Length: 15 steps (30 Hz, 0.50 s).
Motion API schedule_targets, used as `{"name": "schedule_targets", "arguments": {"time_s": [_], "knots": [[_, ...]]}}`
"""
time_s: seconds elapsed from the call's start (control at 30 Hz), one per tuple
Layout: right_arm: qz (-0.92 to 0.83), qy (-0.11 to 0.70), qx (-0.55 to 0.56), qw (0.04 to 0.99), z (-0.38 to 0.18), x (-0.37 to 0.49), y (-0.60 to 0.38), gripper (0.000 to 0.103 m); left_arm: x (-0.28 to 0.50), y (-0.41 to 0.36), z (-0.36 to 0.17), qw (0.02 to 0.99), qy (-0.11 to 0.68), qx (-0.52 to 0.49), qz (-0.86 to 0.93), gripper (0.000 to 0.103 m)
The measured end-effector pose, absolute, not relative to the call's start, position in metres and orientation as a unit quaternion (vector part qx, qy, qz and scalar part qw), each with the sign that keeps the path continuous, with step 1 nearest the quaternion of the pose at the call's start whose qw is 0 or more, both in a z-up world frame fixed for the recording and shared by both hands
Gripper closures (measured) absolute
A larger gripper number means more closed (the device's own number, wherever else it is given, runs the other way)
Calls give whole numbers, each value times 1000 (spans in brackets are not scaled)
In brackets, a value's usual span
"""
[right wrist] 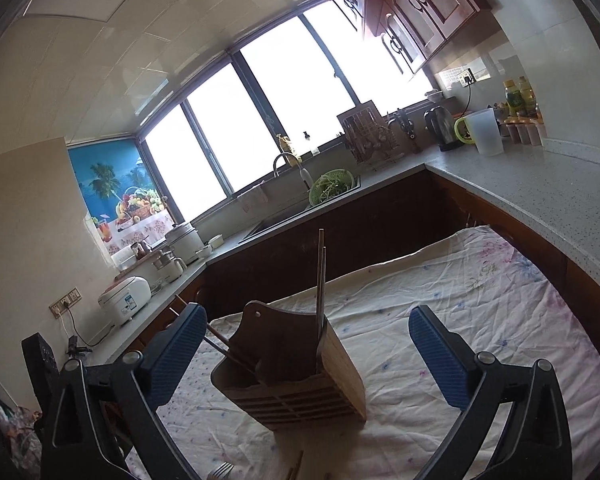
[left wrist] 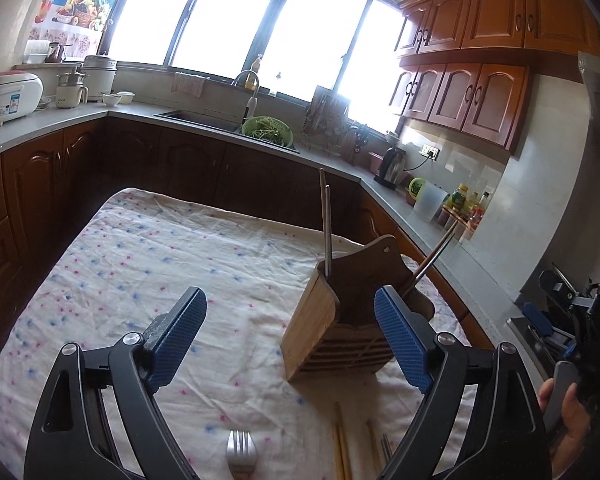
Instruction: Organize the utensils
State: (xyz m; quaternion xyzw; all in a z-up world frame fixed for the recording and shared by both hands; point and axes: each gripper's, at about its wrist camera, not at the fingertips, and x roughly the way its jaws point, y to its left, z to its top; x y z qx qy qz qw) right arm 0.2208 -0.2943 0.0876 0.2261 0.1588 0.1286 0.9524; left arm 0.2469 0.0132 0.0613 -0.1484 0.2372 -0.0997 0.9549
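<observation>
A wooden utensil holder stands on the cloth-covered table, with chopsticks upright in its left side and another pair leaning right. It also shows in the right wrist view. My left gripper is open and empty above the table, its right finger in front of the holder. A metal fork and loose chopsticks lie on the cloth below it. My right gripper is open and empty, hovering above the holder. The fork tip shows at the bottom edge.
Kitchen counters wrap around the table on three sides. A sink with a green colander, a kettle, a dish rack and a rice cooker stand on them. The other gripper and a hand show at the right.
</observation>
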Motion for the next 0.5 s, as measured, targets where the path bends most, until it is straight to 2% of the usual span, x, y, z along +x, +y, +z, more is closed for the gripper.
{"name": "schedule_targets", "arguments": {"time_s": [0.5], "knots": [[122, 200, 212, 949, 56, 128, -289, 0, 171, 9, 34, 945, 279, -135, -107, 15]]}}
